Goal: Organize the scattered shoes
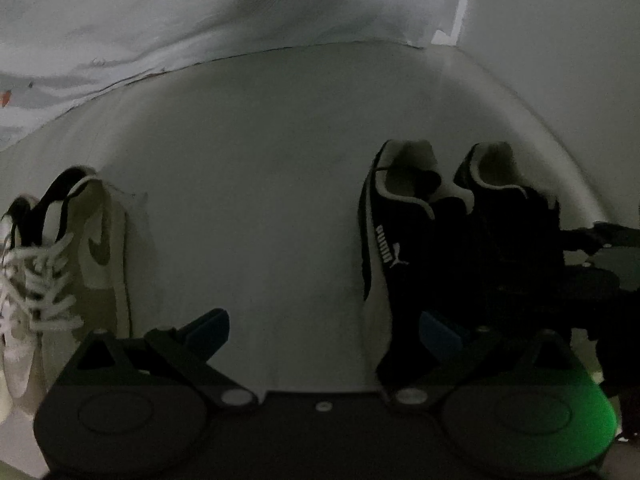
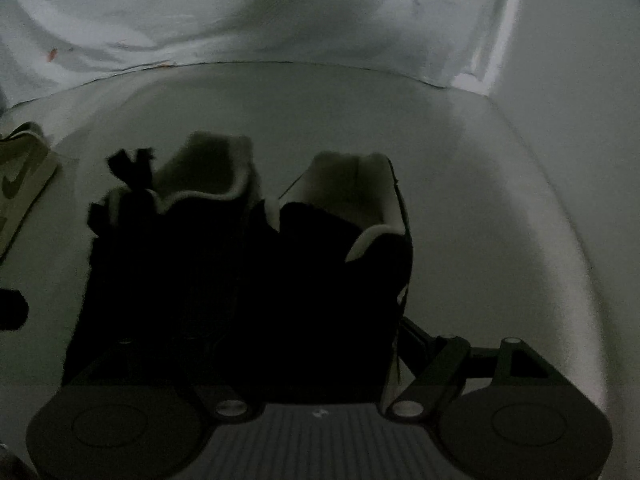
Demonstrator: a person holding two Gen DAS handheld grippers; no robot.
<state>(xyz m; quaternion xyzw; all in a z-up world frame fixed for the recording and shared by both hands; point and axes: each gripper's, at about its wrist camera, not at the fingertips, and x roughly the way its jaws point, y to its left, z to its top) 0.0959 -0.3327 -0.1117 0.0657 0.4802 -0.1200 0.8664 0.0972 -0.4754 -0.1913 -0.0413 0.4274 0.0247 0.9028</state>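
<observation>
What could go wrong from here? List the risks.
1. The right gripper straddles both black shoes; its fingertips are hidden, so closing may catch only one, or a lace.
2. The open left gripper has one finger against the black shoe's side and may nudge the pair out of line.

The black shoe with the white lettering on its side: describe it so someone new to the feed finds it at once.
Start in the left wrist view at the pale floor running back to the wall. On its right side stand two black shoes side by side, heels toward the wall. The one wanted is the left of that pair, the only one showing a white stripe and white lettering with a leaping-cat logo; its neighbour looks plain black.
</observation>
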